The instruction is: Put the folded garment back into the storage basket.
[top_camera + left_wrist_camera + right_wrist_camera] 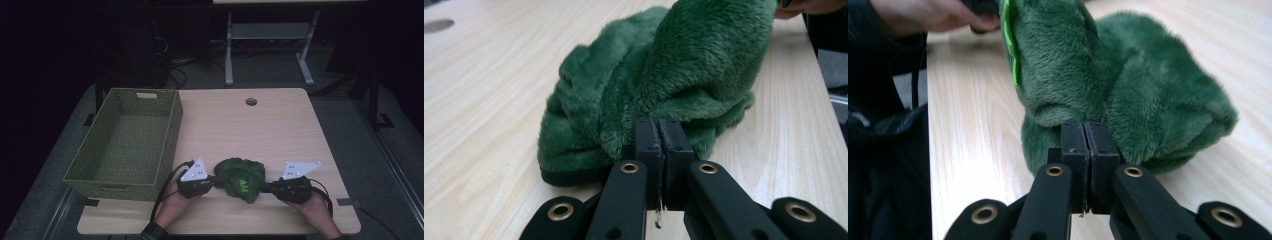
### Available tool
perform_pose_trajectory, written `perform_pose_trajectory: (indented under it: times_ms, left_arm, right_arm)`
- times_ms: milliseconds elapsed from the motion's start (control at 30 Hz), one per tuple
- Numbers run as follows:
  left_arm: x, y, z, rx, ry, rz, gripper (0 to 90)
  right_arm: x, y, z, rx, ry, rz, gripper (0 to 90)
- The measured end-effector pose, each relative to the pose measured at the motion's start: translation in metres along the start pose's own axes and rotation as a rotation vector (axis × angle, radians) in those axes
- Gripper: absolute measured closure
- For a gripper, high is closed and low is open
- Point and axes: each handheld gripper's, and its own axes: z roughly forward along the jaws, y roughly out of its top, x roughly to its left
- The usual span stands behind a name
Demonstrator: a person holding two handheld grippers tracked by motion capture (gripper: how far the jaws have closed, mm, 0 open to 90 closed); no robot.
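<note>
Pinching green plush cloth (241,178) between left hand-held gripper (212,182) and right hand-held gripper (264,188), both clamped on it; lying lengthwise nine-to-three; basket (170,131) waiting at ten o'clock on worktop (260,130).

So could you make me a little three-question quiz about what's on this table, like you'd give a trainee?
1. True or false: the green plush cloth lies inside the woven basket.
2. How are the two grippers holding the cloth? A) both shut on it, one at each side; B) the left gripper alone; C) both open above it.
3. Fill in: the basket stands on the ______ side of the table in the high view.

Key
1. False: it lies on the table near the front edge, beside the basket.
2. A: the right gripper is also shut on its plush edge.
3. Left.
</note>
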Motion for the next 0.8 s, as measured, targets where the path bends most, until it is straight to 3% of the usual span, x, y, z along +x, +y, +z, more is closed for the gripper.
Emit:
perform_pose_trajectory:
  times_ms: [167, 233, 433, 533, 700, 800]
  left_arm:
    - [-0.002, -0.004, 0.008, 0.055, -0.025, 0.011, 88.4]
    - [-0.004, -0.005, 0.011, 0.090, -0.031, 0.034, 88.4]
    - [-0.010, -0.005, 0.020, 0.156, -0.025, 0.087, 88.4]
    - [-0.011, -0.005, 0.023, 0.171, -0.014, 0.091, 88.4]
    - [-0.008, -0.002, 0.022, 0.158, -0.001, 0.080, 87.2]
    - [-0.005, 0.000, 0.017, 0.117, 0.000, 0.041, 83.3]
  right_arm:
    - [0.002, -0.002, 0.013, 0.089, 0.012, -0.018, 88.7]
    - [0.003, -0.003, 0.017, 0.117, 0.019, -0.025, 88.7]
    - [0.005, -0.006, 0.028, 0.194, 0.000, -0.050, 88.9]
    - [0.004, -0.006, 0.033, 0.217, -0.010, -0.064, 89.0]
    - [0.004, -0.006, 0.031, 0.195, -0.004, -0.045, 86.6]
    - [0.003, -0.003, 0.024, 0.150, -0.010, -0.042, 79.9]
